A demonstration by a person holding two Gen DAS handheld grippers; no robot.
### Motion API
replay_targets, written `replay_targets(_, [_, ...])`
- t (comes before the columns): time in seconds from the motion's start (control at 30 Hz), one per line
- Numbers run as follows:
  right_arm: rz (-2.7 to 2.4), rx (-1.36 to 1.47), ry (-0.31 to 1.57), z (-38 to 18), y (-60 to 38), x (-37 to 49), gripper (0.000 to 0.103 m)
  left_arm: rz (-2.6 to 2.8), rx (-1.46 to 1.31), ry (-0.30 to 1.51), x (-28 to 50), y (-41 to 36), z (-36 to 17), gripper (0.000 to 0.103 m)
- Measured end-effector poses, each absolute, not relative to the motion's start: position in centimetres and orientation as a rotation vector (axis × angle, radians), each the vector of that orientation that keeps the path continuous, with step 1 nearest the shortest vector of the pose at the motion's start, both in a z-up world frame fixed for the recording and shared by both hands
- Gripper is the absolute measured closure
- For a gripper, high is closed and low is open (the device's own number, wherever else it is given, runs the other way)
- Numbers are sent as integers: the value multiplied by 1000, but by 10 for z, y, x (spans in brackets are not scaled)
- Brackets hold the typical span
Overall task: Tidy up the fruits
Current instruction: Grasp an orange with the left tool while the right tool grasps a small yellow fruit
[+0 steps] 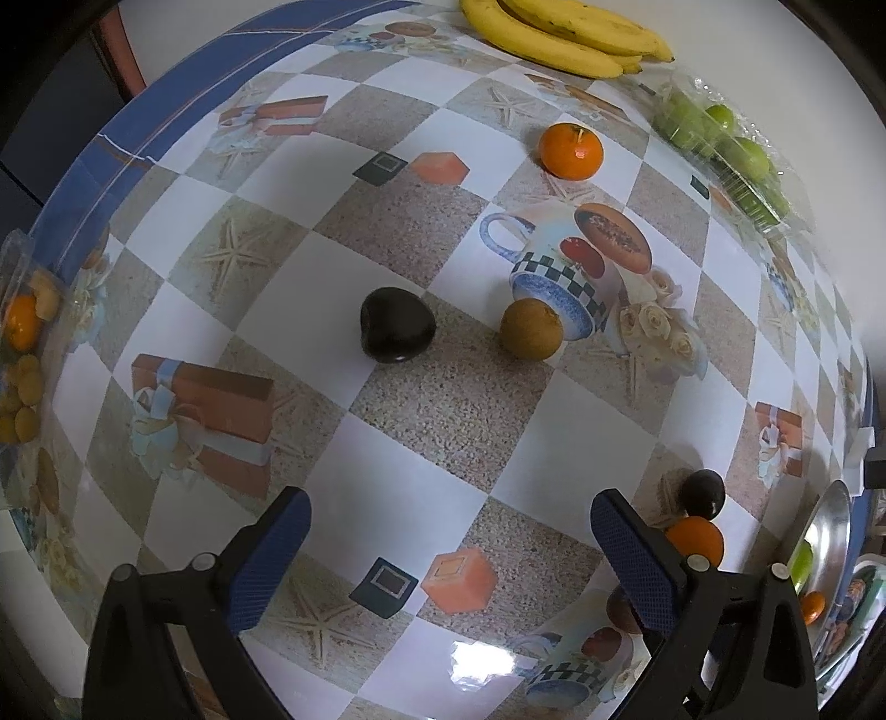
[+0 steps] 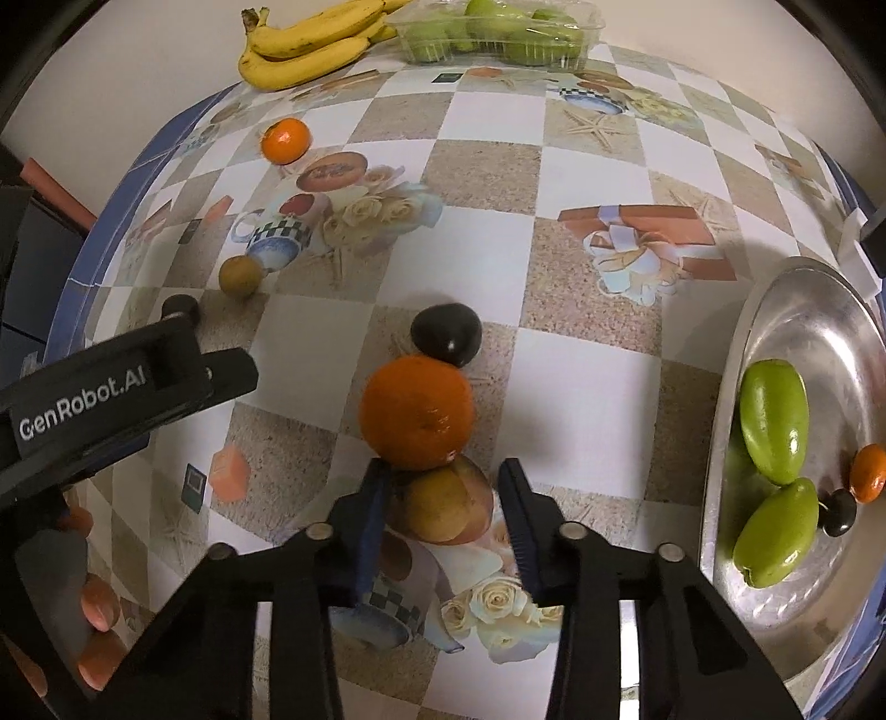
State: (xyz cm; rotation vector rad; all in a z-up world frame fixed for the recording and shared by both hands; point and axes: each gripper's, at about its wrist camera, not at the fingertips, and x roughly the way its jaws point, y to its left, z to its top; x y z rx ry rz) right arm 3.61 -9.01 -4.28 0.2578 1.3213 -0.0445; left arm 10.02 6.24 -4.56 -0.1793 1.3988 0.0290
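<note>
My right gripper (image 2: 446, 482) points down at the table and is shut on a yellow-brown fruit (image 2: 443, 507), with a pad against each side. A mandarin (image 2: 416, 418) touches that fruit's far side, and a dark plum (image 2: 446, 335) lies just beyond it. The metal plate (image 2: 803, 310) at right holds two green fruits (image 2: 775, 421), a small orange and a small dark fruit. My left gripper (image 1: 451, 548) hangs open over bare tablecloth. Ahead of it lie another dark plum (image 1: 396, 325), a second brown fruit (image 1: 531, 330) and another mandarin (image 1: 570, 150).
Bananas (image 2: 310, 44) and a clear tray of green fruits (image 2: 498, 30) sit at the table's far edge by the wall. A clear pack of small fruits (image 1: 22, 354) lies at the left edge. The left gripper's body (image 2: 138, 376) and a hand reach in from the left.
</note>
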Motion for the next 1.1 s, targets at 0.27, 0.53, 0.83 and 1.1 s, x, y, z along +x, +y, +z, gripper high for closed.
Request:
replay_targets(0.27, [-19, 267, 1320, -41, -87, 37, 78, 26, -176, 1389, 98, 59, -42, 1])
replay_targets(0.53, [-36, 300, 1309, -30, -105, 28, 78, 14, -199, 1371, 96, 51, -32, 2])
replay_targets(0.83, [-103, 396, 1227, -6, -150, 18, 78, -63, -204, 1354, 89, 22, -25, 8])
replay_targets(1.1, [-141, 449, 1190, 2, -177, 11, 78, -161, -184, 1349, 83, -10, -21, 15])
